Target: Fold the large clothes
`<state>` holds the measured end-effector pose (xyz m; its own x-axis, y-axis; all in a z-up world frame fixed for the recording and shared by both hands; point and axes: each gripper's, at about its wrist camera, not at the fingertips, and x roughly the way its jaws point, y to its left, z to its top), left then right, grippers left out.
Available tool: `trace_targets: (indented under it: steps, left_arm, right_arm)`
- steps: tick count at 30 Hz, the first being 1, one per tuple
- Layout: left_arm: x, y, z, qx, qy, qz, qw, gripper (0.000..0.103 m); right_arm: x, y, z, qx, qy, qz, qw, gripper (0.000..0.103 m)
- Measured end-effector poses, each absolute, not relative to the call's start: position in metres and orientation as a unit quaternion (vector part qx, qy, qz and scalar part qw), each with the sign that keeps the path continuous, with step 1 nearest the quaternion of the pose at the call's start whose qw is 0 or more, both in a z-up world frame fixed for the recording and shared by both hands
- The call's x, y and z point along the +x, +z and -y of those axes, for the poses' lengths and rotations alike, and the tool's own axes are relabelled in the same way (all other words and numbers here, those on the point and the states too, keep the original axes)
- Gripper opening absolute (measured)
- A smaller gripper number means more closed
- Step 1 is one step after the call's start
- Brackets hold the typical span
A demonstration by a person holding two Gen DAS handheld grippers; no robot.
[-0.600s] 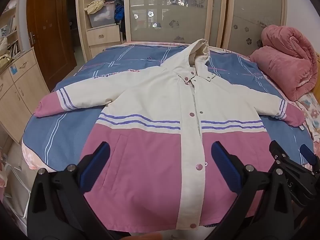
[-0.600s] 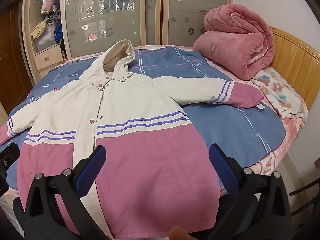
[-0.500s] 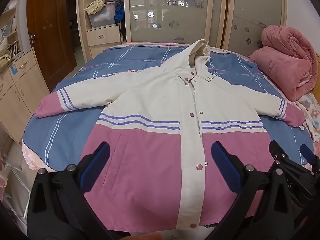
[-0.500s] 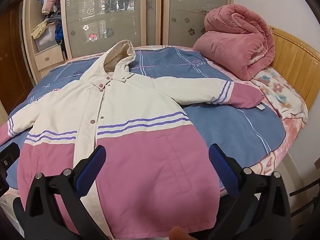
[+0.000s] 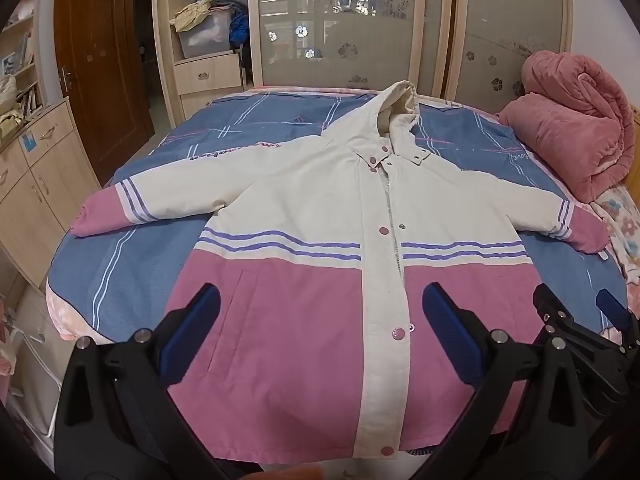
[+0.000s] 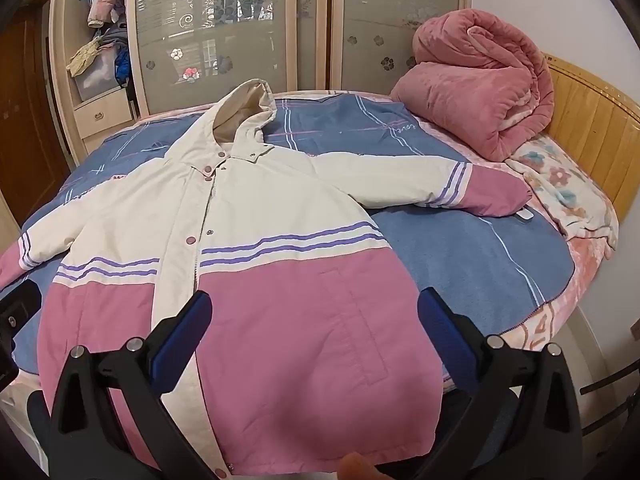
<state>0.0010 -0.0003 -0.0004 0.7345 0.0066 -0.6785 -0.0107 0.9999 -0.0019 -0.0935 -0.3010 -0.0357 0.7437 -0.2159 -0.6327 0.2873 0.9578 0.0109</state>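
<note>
A cream and pink hooded jacket (image 5: 304,216) lies flat, front up and snapped shut, on a blue bed cover (image 5: 136,264), with both sleeves spread out to the sides. It also shows in the right wrist view (image 6: 280,216). My left gripper (image 5: 320,316) is open and empty, held above the jacket's pink hem. My right gripper (image 6: 316,316) is open and empty above the hem's right half. The right gripper also shows at the right edge of the left wrist view (image 5: 576,320).
A rolled pink quilt (image 6: 476,76) sits at the far right of the bed by a wooden headboard (image 6: 588,120). Wardrobes with frosted doors (image 5: 344,20) stand behind the bed. A low cabinet (image 5: 32,168) and a door (image 5: 92,60) are at left.
</note>
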Motion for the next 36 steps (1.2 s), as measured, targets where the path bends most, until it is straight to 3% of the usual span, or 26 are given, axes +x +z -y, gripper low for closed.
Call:
trace_targets:
  steps: [36]
  left_arm:
    - [0.000,0.000,0.001,-0.003,0.004,-0.363,0.932,0.101]
  right_arm:
    - [-0.091,-0.039,0.288,0.052,-0.133,-0.332,0.933,0.102]
